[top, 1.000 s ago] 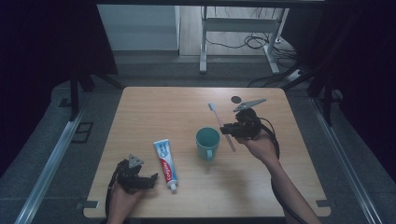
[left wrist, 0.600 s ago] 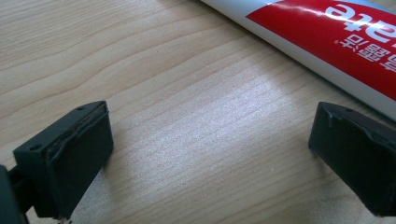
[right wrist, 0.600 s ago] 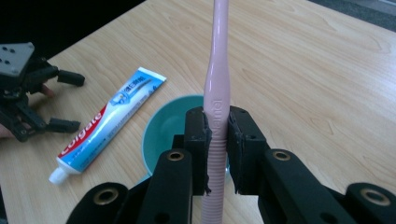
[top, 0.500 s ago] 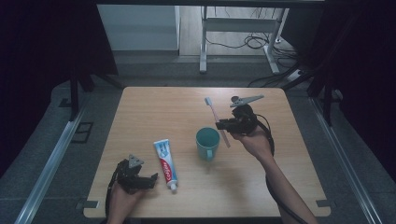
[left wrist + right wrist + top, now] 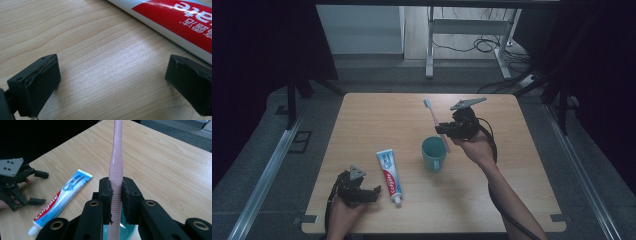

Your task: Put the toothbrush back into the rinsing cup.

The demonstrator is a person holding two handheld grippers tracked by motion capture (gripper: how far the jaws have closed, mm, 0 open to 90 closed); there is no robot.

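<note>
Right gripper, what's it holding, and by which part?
The right gripper is shut on the pink toothbrush, clamping the ribbed lower part of its handle, above the teal cup.

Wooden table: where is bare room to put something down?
The light wooden table is bare across its far left, beyond the red-and-white toothpaste tube, and along the right edge beside the teal cup. It is crowded at the middle, where the right tongs hold the pink toothbrush over the cup.

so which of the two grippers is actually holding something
The right gripper: its jaws clamp the pink toothbrush above the teal cup. The left gripper is open on bare table.
</note>
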